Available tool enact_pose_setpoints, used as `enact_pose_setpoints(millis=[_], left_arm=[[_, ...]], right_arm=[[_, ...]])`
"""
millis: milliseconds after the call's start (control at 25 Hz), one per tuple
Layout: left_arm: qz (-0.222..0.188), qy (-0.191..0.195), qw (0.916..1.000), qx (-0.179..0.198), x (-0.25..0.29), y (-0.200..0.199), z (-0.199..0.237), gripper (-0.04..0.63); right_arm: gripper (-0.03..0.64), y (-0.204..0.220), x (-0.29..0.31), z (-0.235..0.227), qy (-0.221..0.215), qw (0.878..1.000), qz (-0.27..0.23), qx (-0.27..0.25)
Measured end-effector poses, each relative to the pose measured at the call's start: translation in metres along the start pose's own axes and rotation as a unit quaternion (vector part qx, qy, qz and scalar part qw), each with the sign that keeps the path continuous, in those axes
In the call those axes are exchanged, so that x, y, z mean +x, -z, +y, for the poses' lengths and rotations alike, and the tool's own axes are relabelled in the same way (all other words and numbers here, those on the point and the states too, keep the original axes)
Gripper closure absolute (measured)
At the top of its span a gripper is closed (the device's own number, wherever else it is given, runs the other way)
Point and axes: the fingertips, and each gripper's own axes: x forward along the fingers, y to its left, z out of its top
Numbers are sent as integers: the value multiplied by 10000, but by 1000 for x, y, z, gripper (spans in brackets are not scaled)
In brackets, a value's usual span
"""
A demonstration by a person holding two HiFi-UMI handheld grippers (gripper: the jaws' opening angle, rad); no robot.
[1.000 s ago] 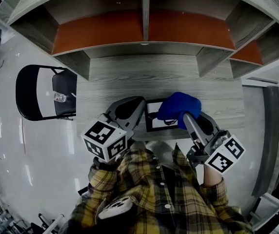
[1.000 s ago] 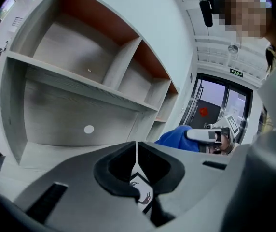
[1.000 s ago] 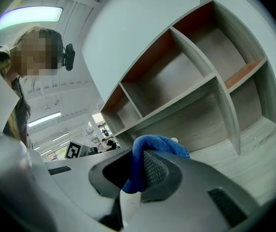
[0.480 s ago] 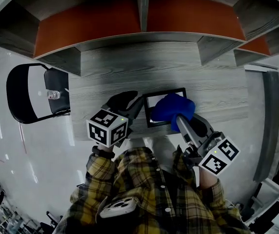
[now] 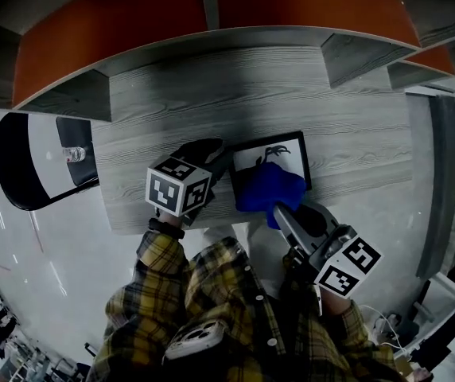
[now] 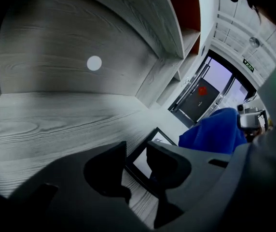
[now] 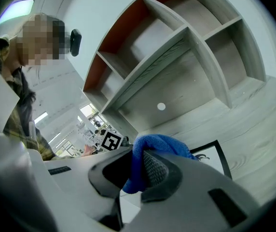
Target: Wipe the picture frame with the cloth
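Note:
A black picture frame (image 5: 279, 156) with a white picture lies flat on the grey wooden desk (image 5: 211, 94), near its front edge. My left gripper (image 5: 215, 159) is at the frame's left edge. Its jaws are opening, and the frame's dark border (image 6: 140, 161) shows in the gap between them without being pinched by my left gripper (image 6: 135, 151). My right gripper (image 5: 279, 209) is shut on a blue cloth (image 5: 266, 191), which rests over the frame's near side. In the right gripper view the cloth (image 7: 159, 146) bulges from my right gripper (image 7: 135, 170) above the frame (image 7: 210, 156).
A shelf unit with orange back panels (image 5: 211, 14) rises behind the desk. A black chair (image 5: 29, 161) stands left of the desk with a small bottle (image 5: 75, 154) on it. The person's plaid shirt (image 5: 219, 309) fills the lower part of the head view.
Both grippers have come down to the desk. The frame now lies flat, and the left jaws have opened off it. The cloth has come down onto the frame's near side.

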Motion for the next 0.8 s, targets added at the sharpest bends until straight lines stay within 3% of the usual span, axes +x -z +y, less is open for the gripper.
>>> enact_pose_setpoints(millis=[360, 520, 800], left_arm=[[433, -146, 9988, -190, 24, 25, 19, 476], [607, -147, 9980, 11, 35, 36, 21, 488], [802, -96, 9967, -80, 36, 36, 22, 489]], right_arm=[[569, 15, 12, -9, -108, 9997, 145, 151], [569, 17, 15, -11, -165, 9996, 216, 107], [569, 9, 39, -13, -272, 9969, 486, -548]])
